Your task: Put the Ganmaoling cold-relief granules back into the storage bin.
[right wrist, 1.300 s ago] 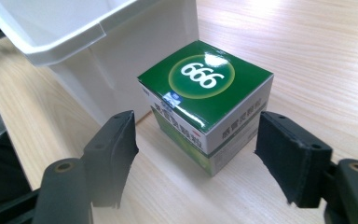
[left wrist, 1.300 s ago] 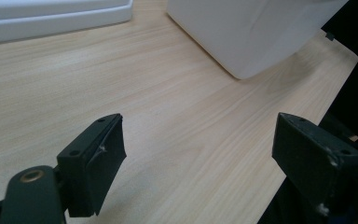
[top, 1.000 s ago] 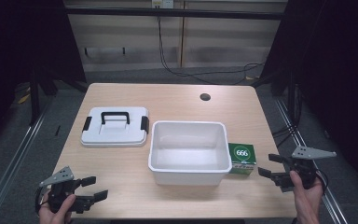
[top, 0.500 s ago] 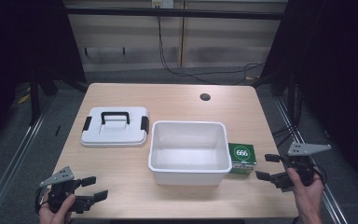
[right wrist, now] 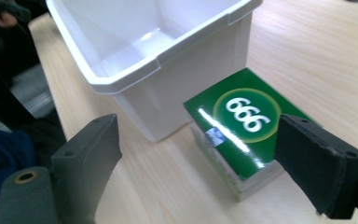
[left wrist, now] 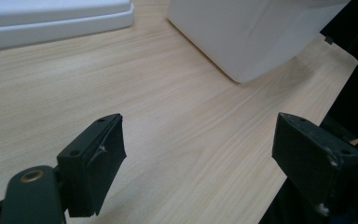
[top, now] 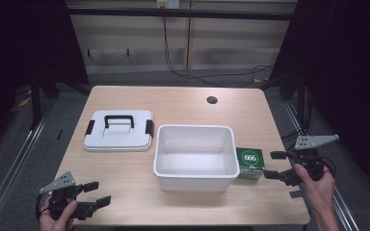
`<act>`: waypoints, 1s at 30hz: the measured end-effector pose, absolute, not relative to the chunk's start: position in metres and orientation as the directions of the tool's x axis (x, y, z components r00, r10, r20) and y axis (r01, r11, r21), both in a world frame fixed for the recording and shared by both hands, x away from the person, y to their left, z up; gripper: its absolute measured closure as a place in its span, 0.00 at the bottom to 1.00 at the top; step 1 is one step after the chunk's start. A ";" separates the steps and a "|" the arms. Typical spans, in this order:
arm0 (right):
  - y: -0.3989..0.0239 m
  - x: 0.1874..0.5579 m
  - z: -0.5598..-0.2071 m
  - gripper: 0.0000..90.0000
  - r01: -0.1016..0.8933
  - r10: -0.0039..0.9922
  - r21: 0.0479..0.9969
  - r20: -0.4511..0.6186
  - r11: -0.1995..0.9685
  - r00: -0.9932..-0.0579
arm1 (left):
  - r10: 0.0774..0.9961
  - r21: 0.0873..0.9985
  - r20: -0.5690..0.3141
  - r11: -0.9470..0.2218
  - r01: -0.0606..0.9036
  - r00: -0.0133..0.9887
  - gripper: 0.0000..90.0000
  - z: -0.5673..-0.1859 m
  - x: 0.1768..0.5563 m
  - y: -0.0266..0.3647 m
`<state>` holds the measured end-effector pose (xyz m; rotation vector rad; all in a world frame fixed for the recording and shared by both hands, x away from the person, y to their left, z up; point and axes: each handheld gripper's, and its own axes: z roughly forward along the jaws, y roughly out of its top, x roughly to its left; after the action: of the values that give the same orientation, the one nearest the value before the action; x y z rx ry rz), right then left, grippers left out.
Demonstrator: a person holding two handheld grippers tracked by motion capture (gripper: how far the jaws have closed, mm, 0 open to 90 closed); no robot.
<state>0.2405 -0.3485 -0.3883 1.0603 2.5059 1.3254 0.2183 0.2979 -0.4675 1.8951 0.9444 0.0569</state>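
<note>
green box (right wrist: 242, 135), "666" legible, right tongs (right wrist: 209, 172) agape

I'm working in what looks like a lab or test room: a bare light-wood table with rounded corners (top: 183, 115) well ahead of my claws, dark curtains hanging on both sides, loose black cables (top: 207, 74) on the grey floor beyond, plain beige wall panels (top: 135, 43) behind.

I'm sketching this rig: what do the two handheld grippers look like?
Both grippers, left and right, are black, each with two blocky jaws and a grey three-cornered plate on top. A brass-coloured rivet shows at each left jaw's base in the gripper views. No sleeves show at the wrists.
</note>
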 end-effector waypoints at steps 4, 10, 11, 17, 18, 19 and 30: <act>-0.349 0.246 -0.381 0.16 0.495 0.615 0.776 0.179 0.392 -0.768 | 0.629 0.781 -0.347 -0.216 0.585 0.695 0.19 -0.468 0.219 0.298; -0.339 0.259 -0.371 0.17 0.493 0.566 0.695 0.149 0.523 -0.811 | 0.629 0.782 -0.345 -0.218 0.584 0.697 0.19 -0.467 0.218 0.298; -0.337 0.260 -0.369 0.17 0.483 0.567 0.694 0.129 0.535 -0.814 | 0.628 0.782 -0.345 -0.219 0.583 0.698 0.19 -0.467 0.218 0.298; -0.328 0.270 -0.357 0.15 0.449 0.580 0.695 0.056 0.562 -0.813 | 0.628 0.782 -0.345 -0.219 0.584 0.697 0.19 -0.467 0.218 0.298; -0.326 0.272 -0.357 0.15 0.446 0.581 0.690 0.046 0.570 -0.813 | 0.628 0.781 -0.346 -0.218 0.585 0.697 0.19 -0.467 0.219 0.298; -0.324 0.274 -0.357 0.15 0.440 0.582 0.689 0.032 0.576 -0.813 | 0.627 0.782 -0.348 -0.217 0.585 0.697 0.19 -0.467 0.219 0.298; -0.311 0.295 -0.366 0.14 0.445 0.552 0.599 0.007 0.665 -0.834 | 0.628 0.781 -0.348 -0.217 0.585 0.696 0.19 -0.467 0.219 0.298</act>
<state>0.2951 -0.3110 -0.3664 0.8172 2.7044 0.9029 0.2188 0.2985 -0.4675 1.8935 0.9451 0.0527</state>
